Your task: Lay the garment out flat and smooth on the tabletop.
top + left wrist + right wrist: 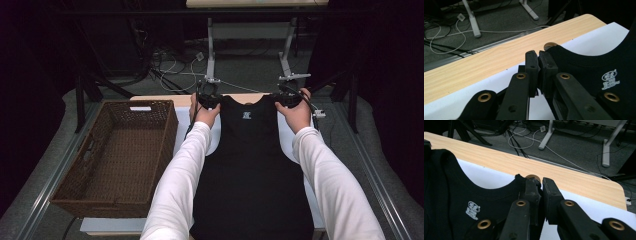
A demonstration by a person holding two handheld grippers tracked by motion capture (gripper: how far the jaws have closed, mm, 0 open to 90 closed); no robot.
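Garment: we see a black sleeveless top (250,170) lying flat on the white sheet (181,131) that covers most of the table (165,99). Its hem hangs toward the near edge and its shoulder straps reach the far edge, where a strip of bare light wood shows beyond the sheet.

Print: a small white logo (246,115) sits just below the neckline, near the far edge; we also find it in the left gripper view (610,79) and the right gripper view (472,210).

Left gripper: we find the left gripper (208,101) at the far edge, over the top's left shoulder strap. In the left gripper view its jaws are pressed together (538,67), with the strap's black cloth (564,56) lying against the right-hand jaw; we take it as pinching the strap's tip.

Right gripper: the right gripper (286,99) sits at the far edge over the other strap. In the right gripper view its jaws (541,190) are closed on that strap's tip, with the cloth bunched against the left-hand jaw.

Hands: the left hand (205,115) and the right hand (296,112) each wrap a gripper, with the white sleeves (180,175) coming in from the near edge on either side of the garment.

Basket: a brown woven basket (165,150) stands at the left edge of the table, just beside the sheet and apart from the top.

Floor: grey carpet with loose cables (172,67) and white table legs (211,55) lies beyond the far edge.
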